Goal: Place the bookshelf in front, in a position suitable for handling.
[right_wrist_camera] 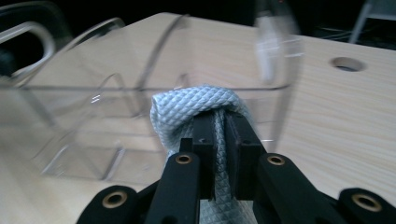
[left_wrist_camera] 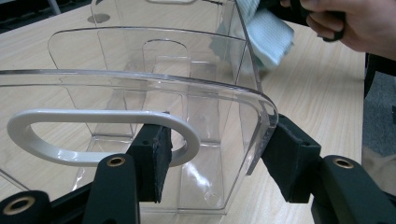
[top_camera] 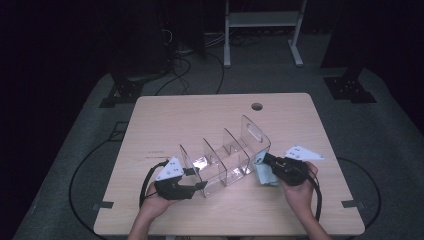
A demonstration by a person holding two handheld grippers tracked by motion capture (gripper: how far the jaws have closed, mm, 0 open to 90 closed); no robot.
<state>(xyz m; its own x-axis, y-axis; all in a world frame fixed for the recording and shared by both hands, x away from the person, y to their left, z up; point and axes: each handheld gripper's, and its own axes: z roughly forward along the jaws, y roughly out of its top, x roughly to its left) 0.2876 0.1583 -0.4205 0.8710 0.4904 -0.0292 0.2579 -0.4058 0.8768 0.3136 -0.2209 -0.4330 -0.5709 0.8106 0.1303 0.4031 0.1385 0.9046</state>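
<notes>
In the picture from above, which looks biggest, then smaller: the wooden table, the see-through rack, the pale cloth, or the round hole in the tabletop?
1. Table
2. Clear rack
3. Cloth, partly hidden by the right tongs
4. Round hole

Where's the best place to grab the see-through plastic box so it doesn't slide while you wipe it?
Probably the end wall of the clear organizer, near its oval handle cutout. That wall is thin, flat and upright, so jaws fit over its edge from the near end. The left gripper does this, one jaw inside, one outside at the corner. That leaves the far end free for the cloth in the right gripper.
</notes>
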